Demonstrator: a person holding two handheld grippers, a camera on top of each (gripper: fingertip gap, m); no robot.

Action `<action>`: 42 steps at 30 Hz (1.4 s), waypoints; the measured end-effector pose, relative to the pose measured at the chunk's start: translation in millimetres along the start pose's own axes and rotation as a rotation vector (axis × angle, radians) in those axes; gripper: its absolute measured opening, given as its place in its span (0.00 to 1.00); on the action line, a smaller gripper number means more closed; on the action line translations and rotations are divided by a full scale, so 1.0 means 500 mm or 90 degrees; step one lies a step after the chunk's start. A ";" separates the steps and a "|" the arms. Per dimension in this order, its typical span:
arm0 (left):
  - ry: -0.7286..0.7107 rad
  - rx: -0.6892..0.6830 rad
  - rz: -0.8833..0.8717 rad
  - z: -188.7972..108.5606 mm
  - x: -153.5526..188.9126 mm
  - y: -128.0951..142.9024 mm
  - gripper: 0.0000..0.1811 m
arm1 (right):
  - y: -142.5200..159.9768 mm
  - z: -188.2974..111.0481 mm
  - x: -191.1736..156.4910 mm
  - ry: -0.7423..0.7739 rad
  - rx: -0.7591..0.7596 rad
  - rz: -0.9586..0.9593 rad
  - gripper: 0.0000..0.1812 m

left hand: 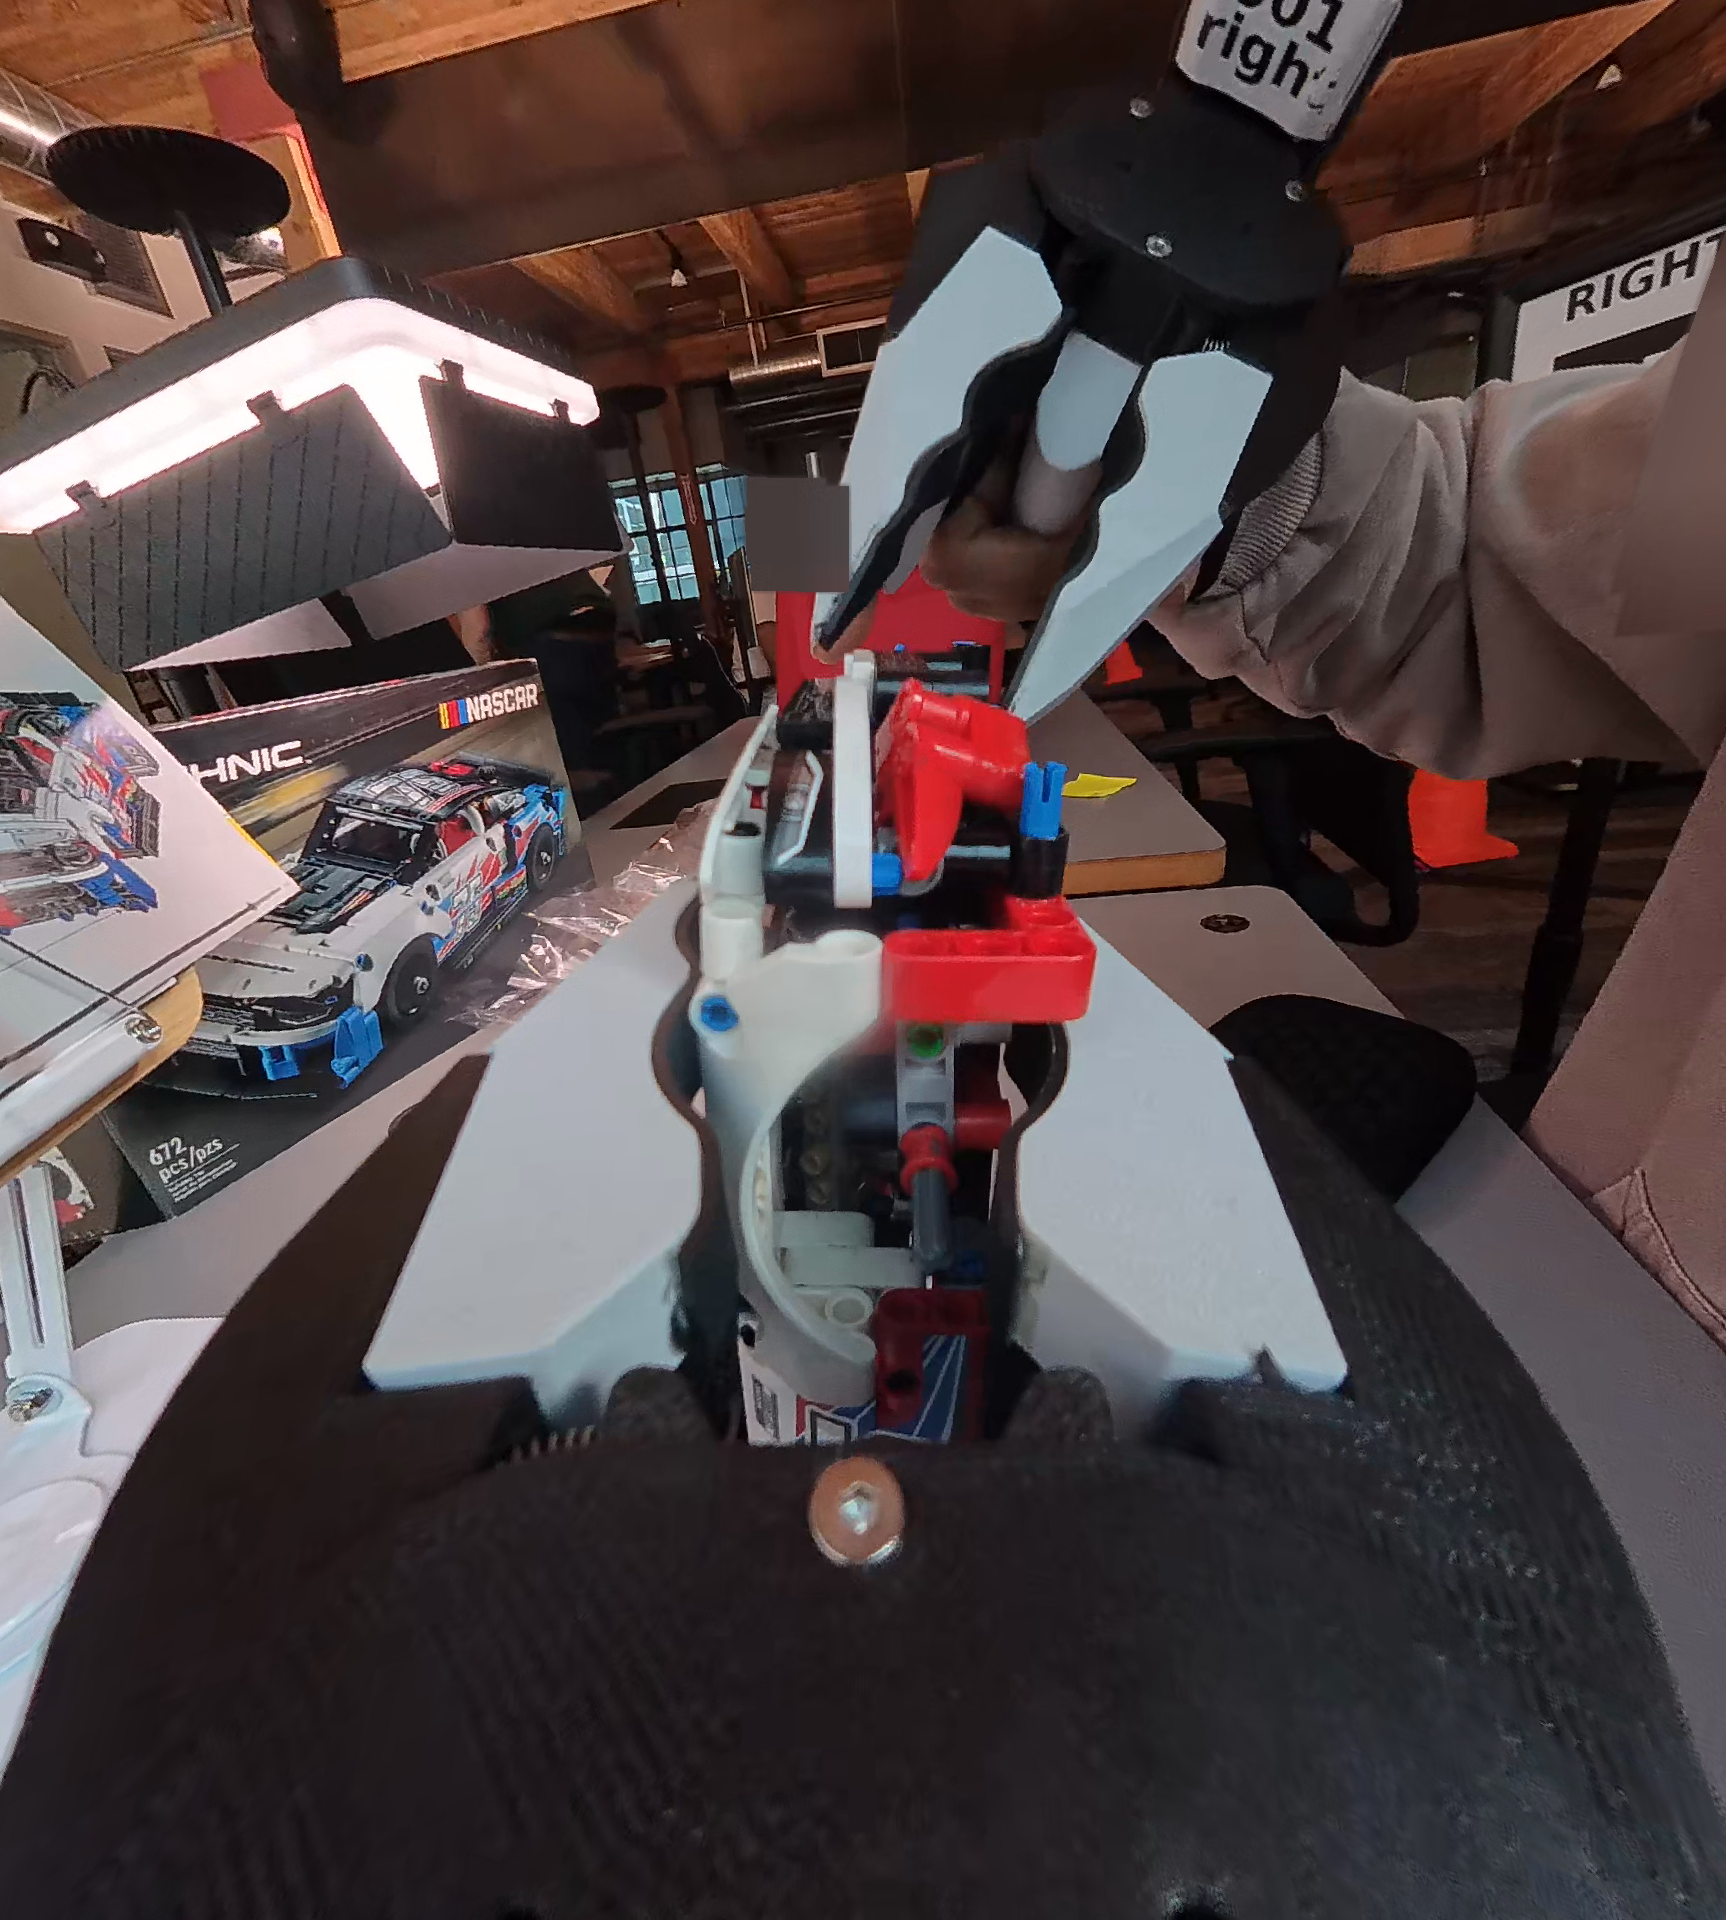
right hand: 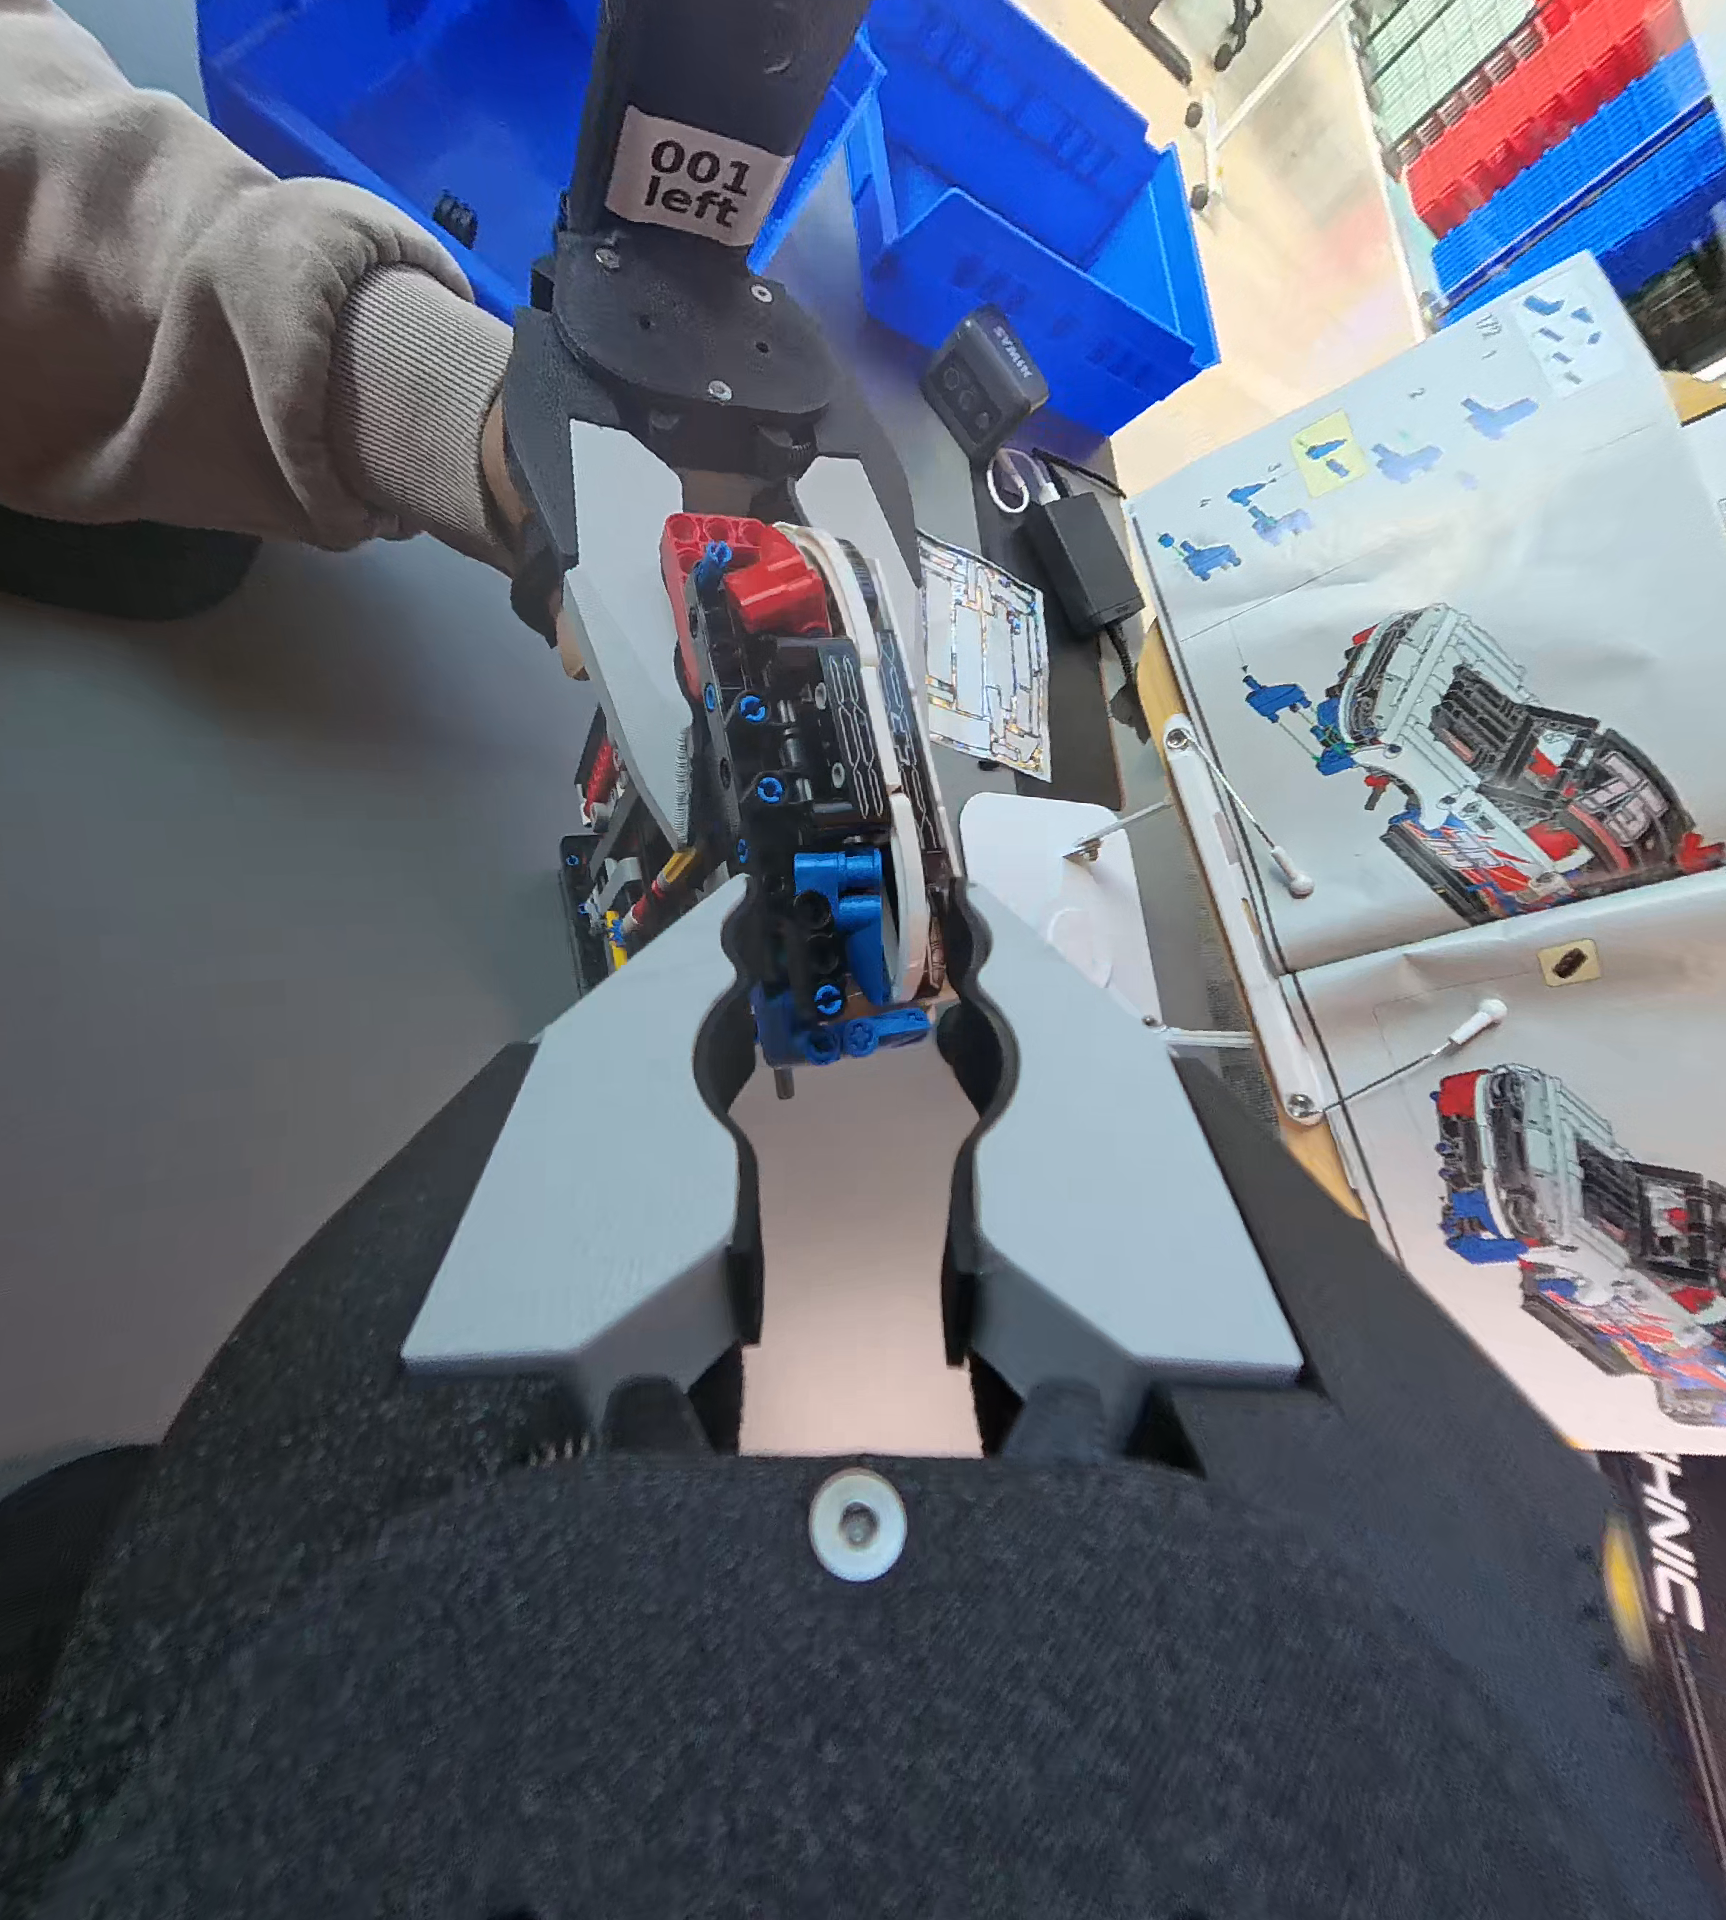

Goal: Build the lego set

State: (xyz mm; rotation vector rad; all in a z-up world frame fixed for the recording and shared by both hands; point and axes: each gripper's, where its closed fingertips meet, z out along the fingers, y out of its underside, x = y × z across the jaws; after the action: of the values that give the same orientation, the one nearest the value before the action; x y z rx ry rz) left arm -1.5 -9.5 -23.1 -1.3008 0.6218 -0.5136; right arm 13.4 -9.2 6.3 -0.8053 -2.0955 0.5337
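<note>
1. Instruction booklet (left hand: pixel 59 790), far left, propped open on a stand. Placed so I can read the step w/o letting go of anything. Page edges cut off by the frame.

2. Set box (left hand: pixel 360 883), lying behind the booklet on the surface (left hand: pixel 1254 935). Reference pic only; lower part hidden by the booklet stand.

3. Light panel (left hand: pixel 246 436), above the box, tilted toward the work. Judged: it's there for the cams.

4. Left gripper (left hand: pixel 864 1049): jaws pinching the lego car sub-assy (left hand: pixel 838 1039) across its width, held up off the surface, long axis pointing away from the cam. Judged: I hold it like a vise so the far end is free to work on. Grip end sits deep betw. the fingers, so contact points are hard to see; the build's underside is hidden.

5. Right gripper (left hand: pixel 921 665), coming in from the top right: jaws spread. Its left tip looks to touch the far end by the white arch; the other tip is beside the red piece (left hand: pixel 952 769). In right wrist view the right gripper (right hand: pixel 848 966) straddles the blue pieces (right hand: pixel 838 935), not clamped. Whether the pads actually press the build, can't tell. No loose part seen in it.

6. Sleeve (left hand: pixel 1461 571), right edge, partly cut off.

7. Right wrist view extras: sticker sheet (right hand: pixel 984 665), blue bins (right hand: pixel 1025 239), black charger (right hand: pixel 1082 561); another part-built section below the held one is mostly hidden.
</note>
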 end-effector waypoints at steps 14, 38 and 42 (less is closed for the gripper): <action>0.052 0.005 0.019 -0.006 0.026 -0.003 0.29 | -0.003 -0.001 -0.015 -0.073 -0.091 0.131 0.13; 0.079 -0.012 0.018 -0.007 0.031 -0.001 0.30 | -0.007 0.000 -0.027 -0.181 -0.211 -0.010 0.10; 0.075 -0.013 0.013 -0.007 0.028 0.000 0.30 | -0.008 -0.004 -0.025 -0.191 -0.207 0.012 0.11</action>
State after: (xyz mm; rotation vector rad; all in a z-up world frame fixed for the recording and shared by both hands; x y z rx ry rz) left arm 6.7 -21.4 -25.3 -1.2882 0.7395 -0.5717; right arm 19.5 -20.8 3.3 -0.9763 -2.4961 0.3422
